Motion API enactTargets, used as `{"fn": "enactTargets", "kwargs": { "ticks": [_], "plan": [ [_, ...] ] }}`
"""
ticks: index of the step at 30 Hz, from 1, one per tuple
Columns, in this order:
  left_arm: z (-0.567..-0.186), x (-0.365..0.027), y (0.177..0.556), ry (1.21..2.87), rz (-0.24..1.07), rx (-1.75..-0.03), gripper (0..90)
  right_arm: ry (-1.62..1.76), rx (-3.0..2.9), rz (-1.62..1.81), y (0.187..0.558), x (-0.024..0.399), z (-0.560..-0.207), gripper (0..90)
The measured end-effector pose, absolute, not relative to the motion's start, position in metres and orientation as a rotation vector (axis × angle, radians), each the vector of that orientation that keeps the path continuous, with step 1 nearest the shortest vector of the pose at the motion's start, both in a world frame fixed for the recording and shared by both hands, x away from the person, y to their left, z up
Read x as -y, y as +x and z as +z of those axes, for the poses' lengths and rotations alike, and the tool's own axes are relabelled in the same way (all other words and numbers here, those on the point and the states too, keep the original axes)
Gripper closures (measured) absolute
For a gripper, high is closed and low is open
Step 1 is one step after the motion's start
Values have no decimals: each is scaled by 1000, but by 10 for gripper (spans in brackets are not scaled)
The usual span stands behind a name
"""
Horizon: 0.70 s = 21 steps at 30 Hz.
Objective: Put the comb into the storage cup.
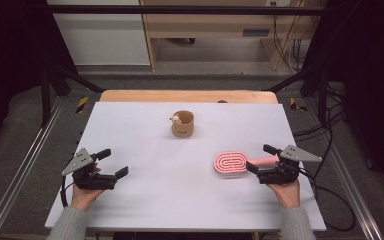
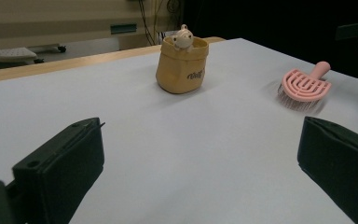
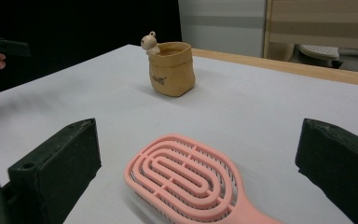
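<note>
A pink hairbrush lies on the white table, bristles down, its handle running toward the right gripper. That gripper sits low at the brush's handle end with its jaws spread wide; in the right gripper view the brush head lies between the two black jaws without either one touching it, and the handle passes under the view's lower edge, so I cannot quite tell whether any part of the gripper rests on it. A hand holds the gripper from behind.

Beyond the brush, farther up the table and a little to its left, stands a small tan pouch, upright, with a pale toy figure peeking over its rim. It is well apart from the brush.

Far to the brush's left, the left gripper hovers near the table's front edge, jaws also wide apart with nothing between them but bare tabletop.
</note>
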<state>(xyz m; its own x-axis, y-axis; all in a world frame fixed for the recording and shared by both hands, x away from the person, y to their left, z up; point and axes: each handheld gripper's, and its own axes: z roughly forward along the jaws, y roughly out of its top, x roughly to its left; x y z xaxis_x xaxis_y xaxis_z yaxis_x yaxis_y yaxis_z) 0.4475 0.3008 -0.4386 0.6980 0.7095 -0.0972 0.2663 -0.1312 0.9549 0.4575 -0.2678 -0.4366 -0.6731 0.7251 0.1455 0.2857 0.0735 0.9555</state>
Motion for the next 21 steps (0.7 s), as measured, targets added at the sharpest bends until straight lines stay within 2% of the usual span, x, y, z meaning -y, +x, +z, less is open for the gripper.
{"fn": "enactTargets", "kwargs": {
  "ticks": [21],
  "plan": [
    [-440, -304, 448, 1700, 462, -804, 5, 1041, -2013, 1556, 459, 269, -435, 14]
  ]
}}
